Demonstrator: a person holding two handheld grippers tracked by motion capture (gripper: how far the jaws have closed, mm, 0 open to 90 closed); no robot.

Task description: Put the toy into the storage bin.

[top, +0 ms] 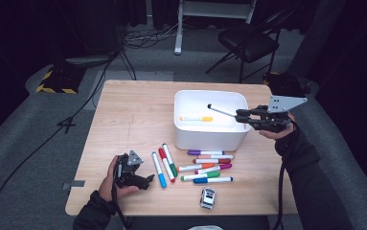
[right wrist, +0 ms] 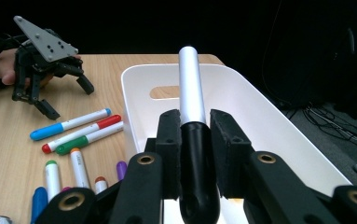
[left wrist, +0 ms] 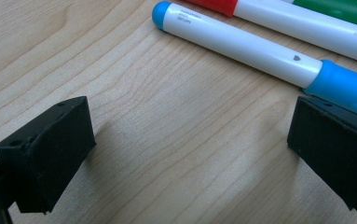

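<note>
Clamped between the pads of the right claw (right wrist: 193,158), a black-capped marker (right wrist: 191,93) is pointing out over the white bin (top: 211,139) — gripped firmly, not yet released. One yellow-capped marker (top: 196,118) is already lying inside the bin. Roughly ten more markers (top: 205,167) are waiting on the tabletop (top: 128,120), so most of the sorting looks undone. The left claw (left wrist: 185,154) is resting wide open and empty just beside a blue marker (left wrist: 241,46).
</note>
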